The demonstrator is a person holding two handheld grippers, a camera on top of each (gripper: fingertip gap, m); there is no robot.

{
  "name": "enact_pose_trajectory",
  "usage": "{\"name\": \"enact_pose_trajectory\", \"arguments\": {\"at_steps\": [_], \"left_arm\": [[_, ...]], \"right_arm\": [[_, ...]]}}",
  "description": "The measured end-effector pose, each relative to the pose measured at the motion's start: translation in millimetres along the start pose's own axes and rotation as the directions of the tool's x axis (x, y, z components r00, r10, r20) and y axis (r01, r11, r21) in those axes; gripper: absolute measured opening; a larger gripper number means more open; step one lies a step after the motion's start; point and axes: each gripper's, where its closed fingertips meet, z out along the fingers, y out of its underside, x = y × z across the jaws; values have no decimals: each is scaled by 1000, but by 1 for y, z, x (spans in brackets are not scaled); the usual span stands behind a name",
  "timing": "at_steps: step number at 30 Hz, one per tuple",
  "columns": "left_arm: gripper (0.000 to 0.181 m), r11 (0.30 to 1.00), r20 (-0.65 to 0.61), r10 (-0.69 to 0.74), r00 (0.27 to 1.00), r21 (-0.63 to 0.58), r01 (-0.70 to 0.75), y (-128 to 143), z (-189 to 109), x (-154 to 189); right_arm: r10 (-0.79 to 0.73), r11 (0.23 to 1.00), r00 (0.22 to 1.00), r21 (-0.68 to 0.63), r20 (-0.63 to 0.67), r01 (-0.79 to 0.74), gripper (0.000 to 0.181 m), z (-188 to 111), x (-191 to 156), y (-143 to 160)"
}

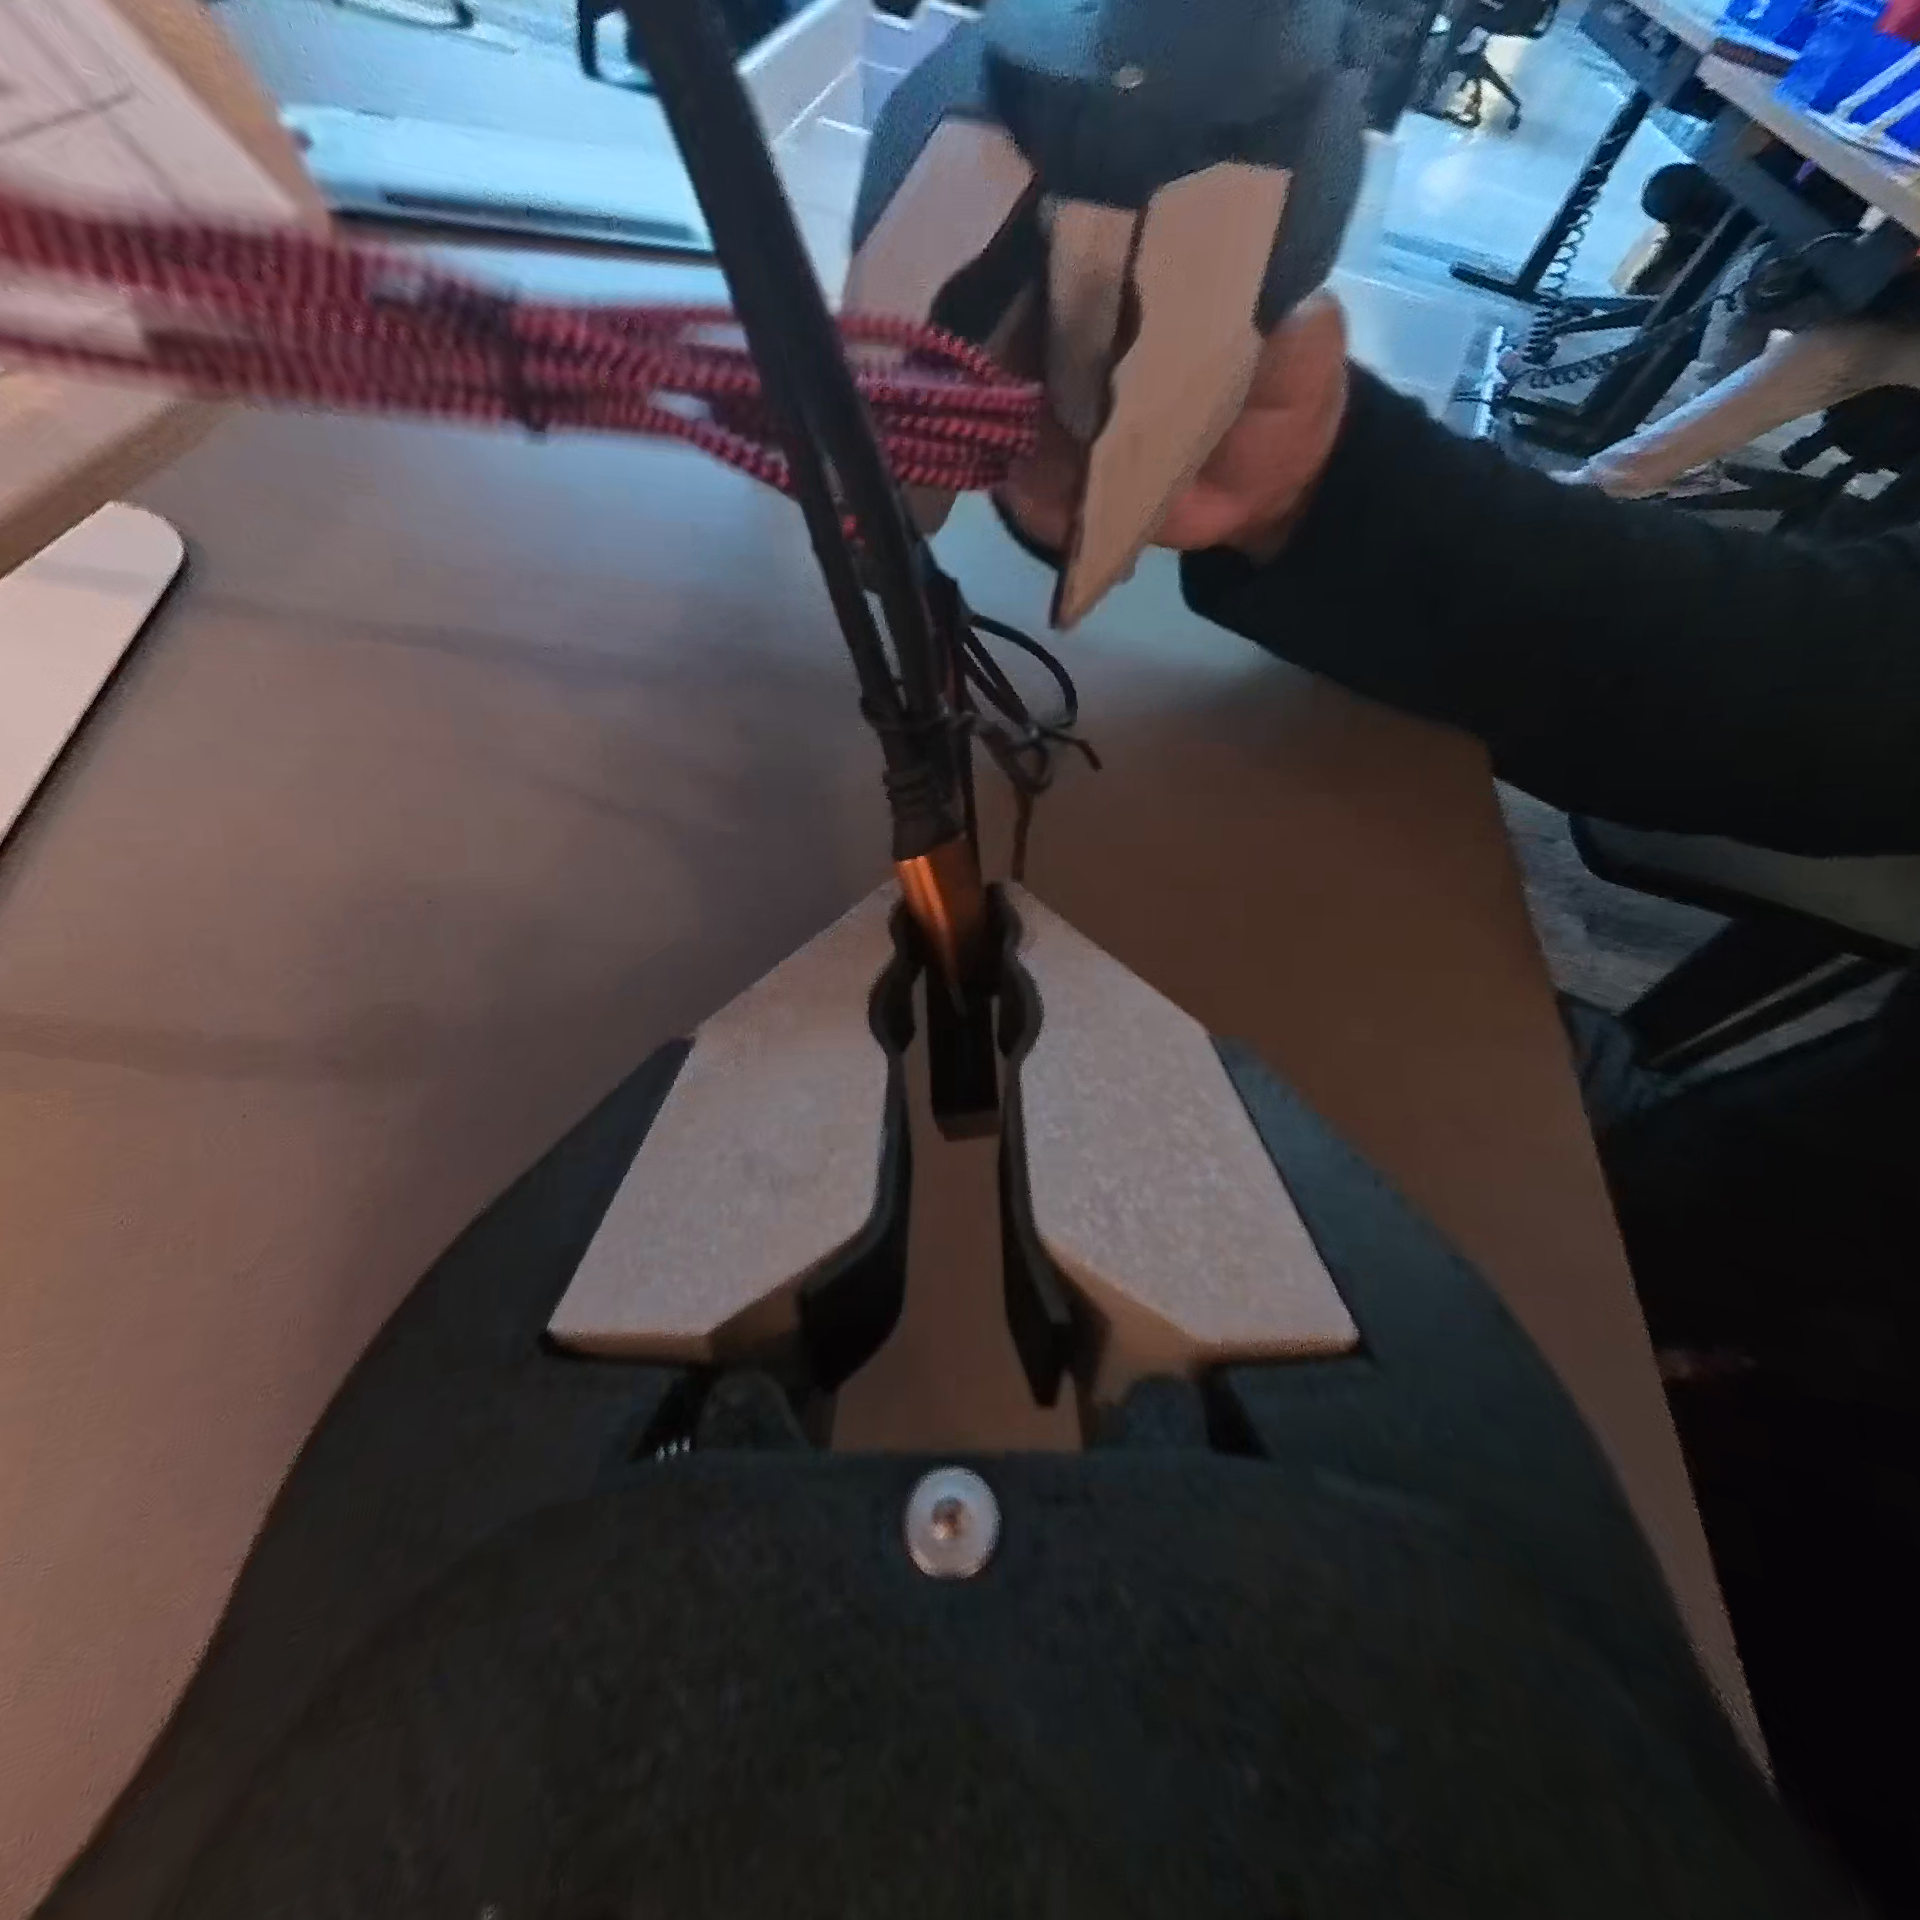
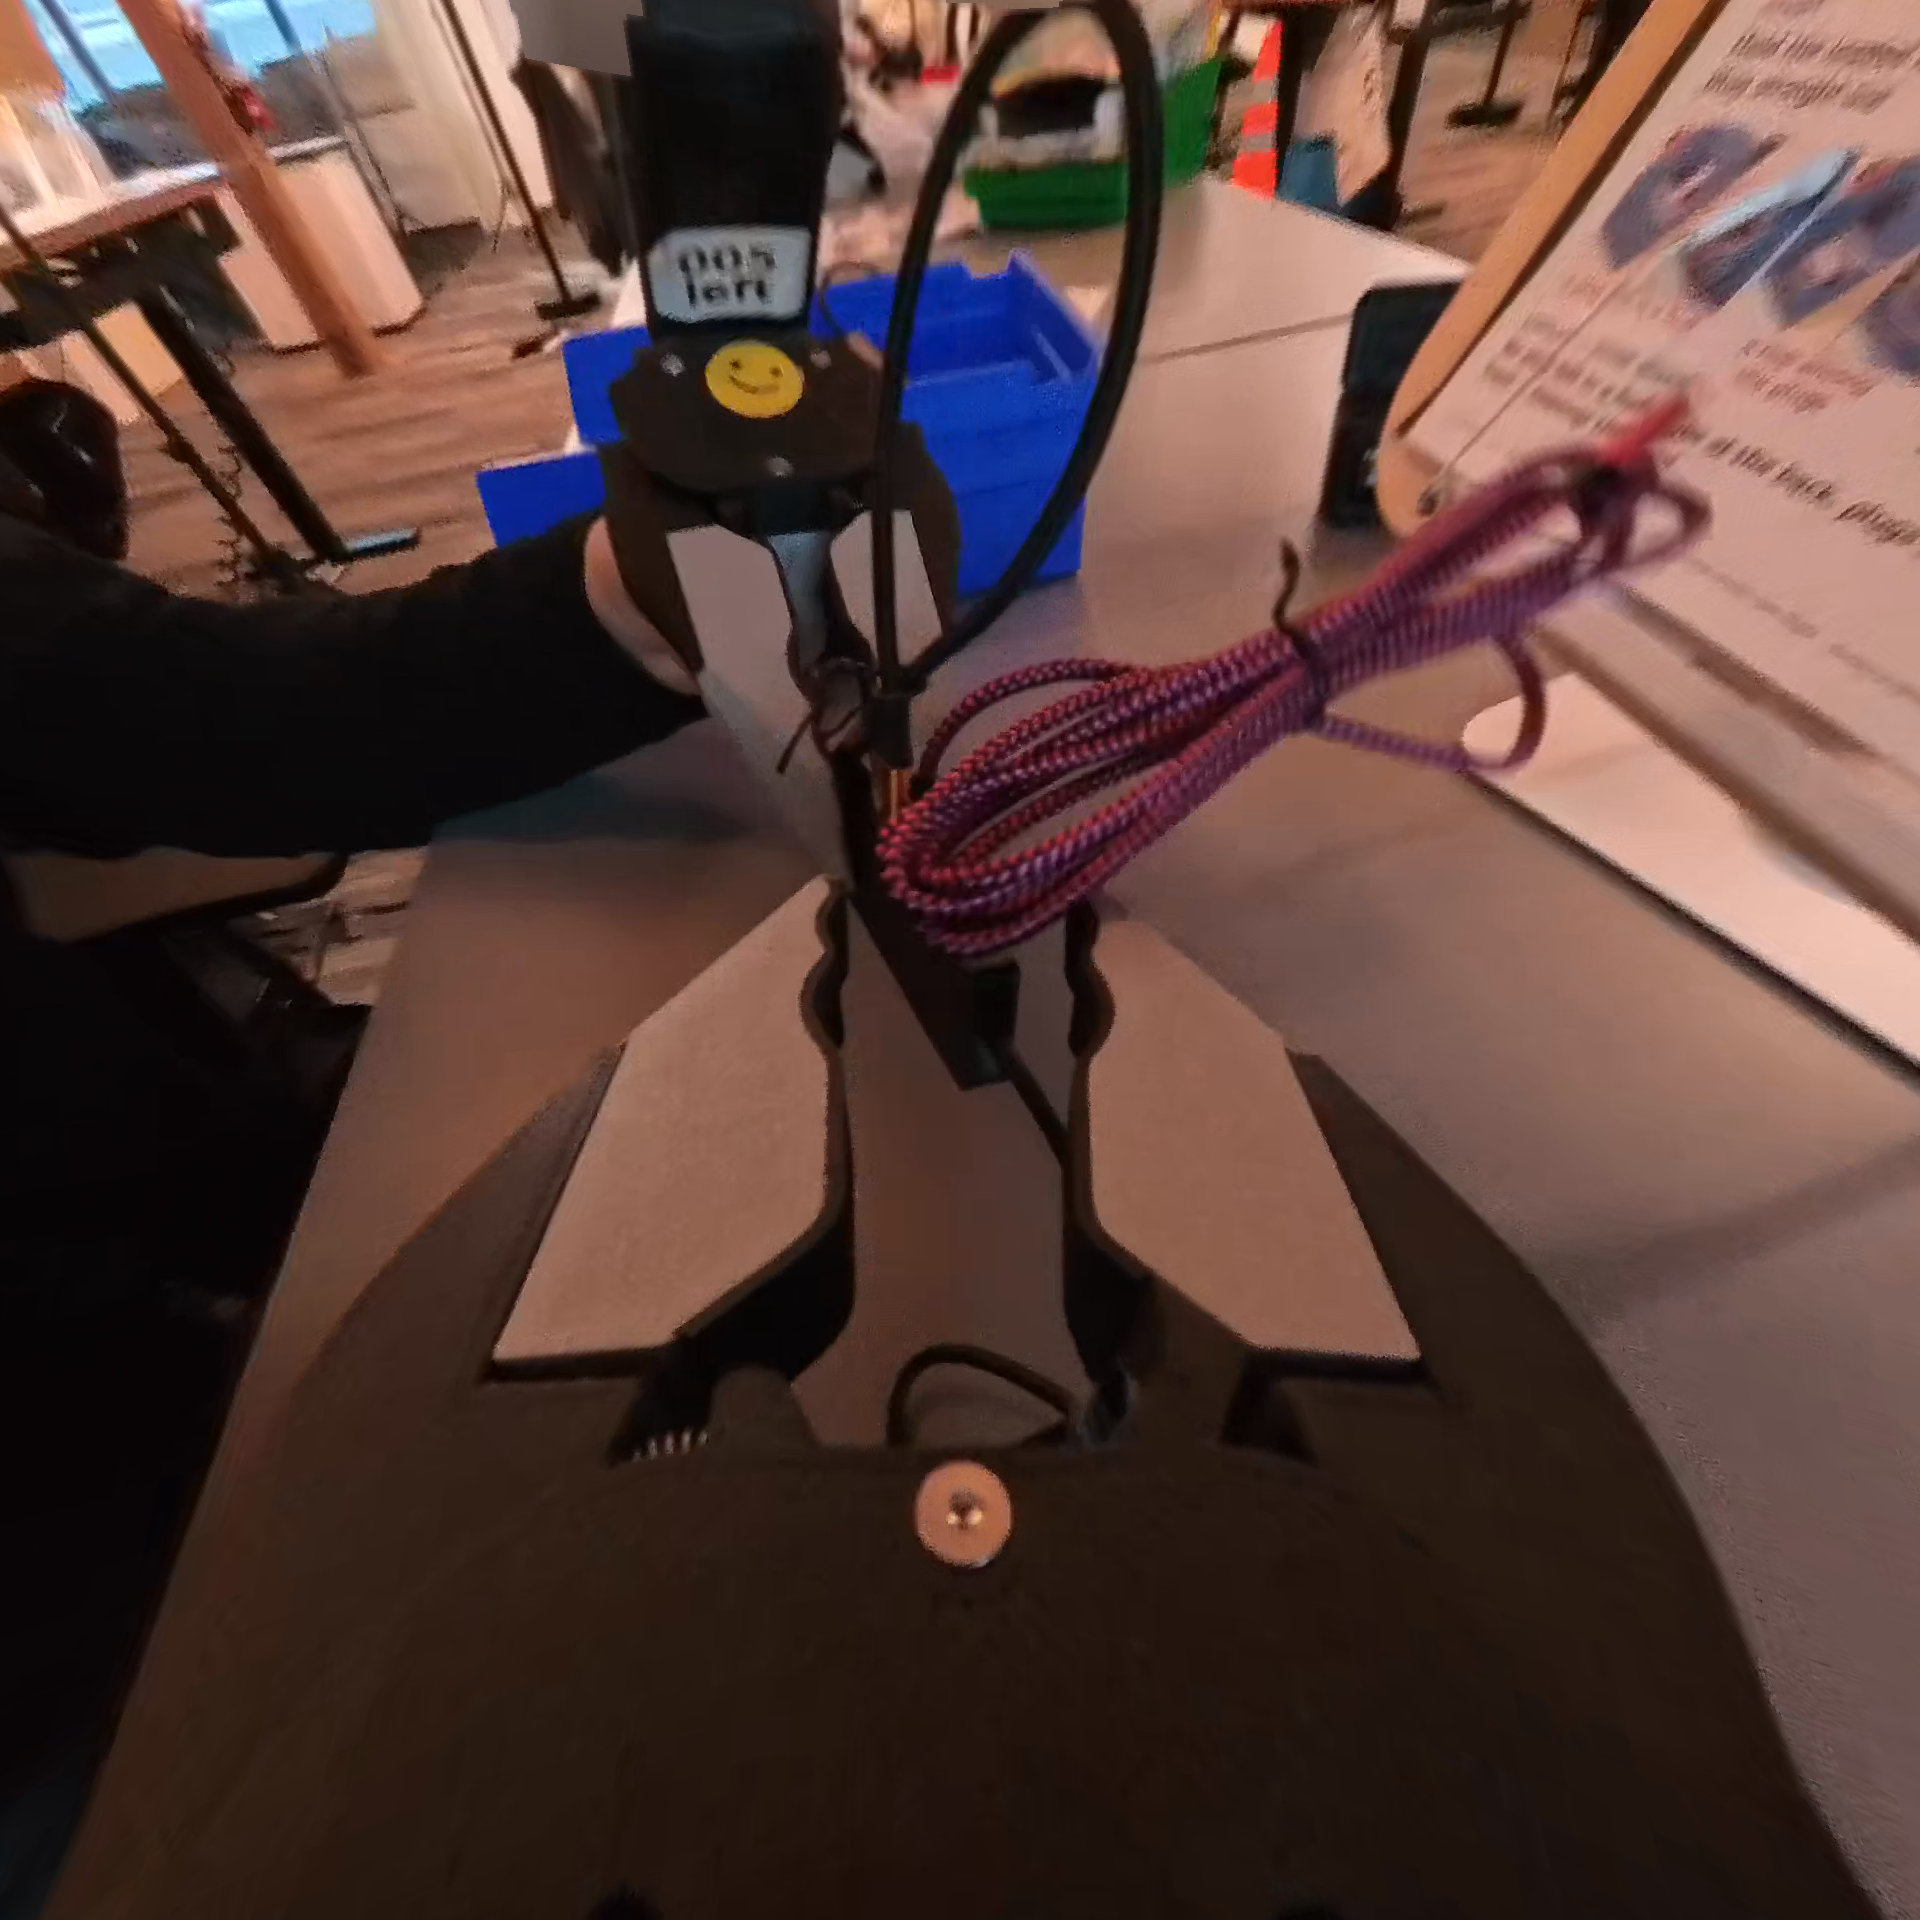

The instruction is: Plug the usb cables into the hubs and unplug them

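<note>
My left gripper [image 1: 951, 904] is shut on the black plug end [image 1: 961, 1081] of a black cable bundle [image 1: 790, 312]. The plug has an orange-gold part and the bundle is tied with a twist tie; it rises away from the fingers. In the right wrist view the same gripper [image 2: 821, 634] shows far off, with the black cable looping above it [image 2: 1138, 260]. My right gripper [image 2: 956, 914] grips the looped end of a red-and-black braided cable bundle [image 2: 1195, 717] held in the air. A black block [image 2: 945, 997] also sits between its fingers. The right gripper [image 1: 1091, 499] and the red cable [image 1: 914, 405] show in the left wrist view.
Both grippers hover over a tan table [image 1: 416, 831] whose edge runs close on the right. A blue bin [image 2: 997, 353] stands behind the left gripper. A slanted instruction board [image 2: 1662, 312] stands at the right. A white flat object [image 1: 73, 623] lies at the left. A hand [image 1: 1268, 447] holds the right gripper. Some 5 cm of space lies between my two pairs of fingers. From the right gripper's tips to the white flat object [image 1: 73, 623] is close to 25 cm.
</note>
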Motion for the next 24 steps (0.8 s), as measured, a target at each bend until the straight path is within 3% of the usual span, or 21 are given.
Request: {"name": "enact_pose_trajectory", "arguments": {"at_steps": [2, 3, 7, 12, 17, 21, 24], "left_arm": [[9, 999, 3, 30, 1000, -16, -30, 1, 1, 2], [9, 999, 12, 35, 999, -26, -34, 3, 2, 2], [10, 998, -8, 49, 999, -51, -49, 6, 4, 6], [10, 994, -8, 67, 998, -91, -67, 14, 9, 6], [12, 1000, -73, -20, 997, -17, 19, 4, 14, 14], [9, 994, 0, -61, 998, -87, 61, 19, 17, -1], [9, 989, -41, -148, 988, -36, 147, 14, 13, -1]], "right_arm": [[-8, 999, 1000, -42, 7, 9, 34, 7, -2, 7], [-23, 998, 999, -53, 30, 24, 18, 11, -7, 10], [-48, 995, 998, -86, 34, 51, 8, 21, -12, 16], [-24, 992, 998, -122, 53, 30, 6, 25, -12, 23], [83, 994, 986, -78, 145, -72, 5, 28, -19, 20], [125, 988, 987, -100, 99, -115, 5, 37, -10, 30], [190, 982, 975, -37, 116, -187, 4, 38, -8, 21]]}}
